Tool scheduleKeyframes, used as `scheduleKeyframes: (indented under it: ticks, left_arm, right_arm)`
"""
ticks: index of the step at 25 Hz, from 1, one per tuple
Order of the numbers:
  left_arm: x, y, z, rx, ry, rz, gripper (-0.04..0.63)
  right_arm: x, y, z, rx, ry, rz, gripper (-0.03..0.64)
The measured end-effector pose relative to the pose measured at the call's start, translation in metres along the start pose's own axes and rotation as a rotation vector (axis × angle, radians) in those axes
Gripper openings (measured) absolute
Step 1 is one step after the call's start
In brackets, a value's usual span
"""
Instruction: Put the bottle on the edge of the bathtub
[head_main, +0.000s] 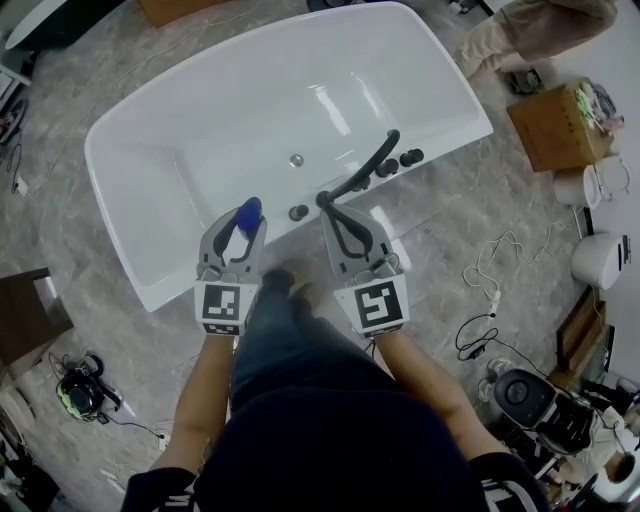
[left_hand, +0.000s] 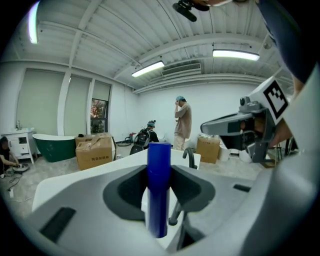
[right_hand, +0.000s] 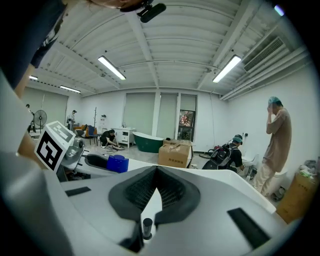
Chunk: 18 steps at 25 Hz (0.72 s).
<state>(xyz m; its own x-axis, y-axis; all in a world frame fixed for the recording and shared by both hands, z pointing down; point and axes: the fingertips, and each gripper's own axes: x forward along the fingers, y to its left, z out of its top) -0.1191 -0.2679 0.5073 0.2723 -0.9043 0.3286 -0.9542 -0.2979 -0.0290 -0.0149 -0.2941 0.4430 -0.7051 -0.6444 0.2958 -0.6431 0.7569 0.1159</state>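
A blue bottle (head_main: 249, 213) (left_hand: 159, 190) stands upright between the jaws of my left gripper (head_main: 243, 217) (left_hand: 159, 176), which is shut on it. In the head view it sits over the near rim of the white bathtub (head_main: 190, 275); whether it touches the rim I cannot tell. My right gripper (head_main: 335, 208) (right_hand: 156, 186) is shut and empty, just right of the bottle, by the black faucet (head_main: 365, 170). The right gripper view shows the bottle (right_hand: 117, 163) at its left and a black knob (right_hand: 146, 227) below the jaws.
Black faucet knobs (head_main: 400, 160) stand along the tub's near rim. A brown box (head_main: 560, 125), white buckets (head_main: 600, 260) and cables (head_main: 485, 335) lie on the floor at the right. A dark stool (head_main: 25, 315) is at the left. A person (left_hand: 182, 122) stands beyond the tub.
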Motion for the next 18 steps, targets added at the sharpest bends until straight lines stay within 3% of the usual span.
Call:
scheduleKeyframes:
  ticks: [18]
  left_arm:
    - [0.045, -0.017, -0.125, 0.012, 0.269, -0.146, 0.143]
  right_arm:
    - [0.029, 0.024, -0.068, -0.01, 0.164, 0.053, 0.015]
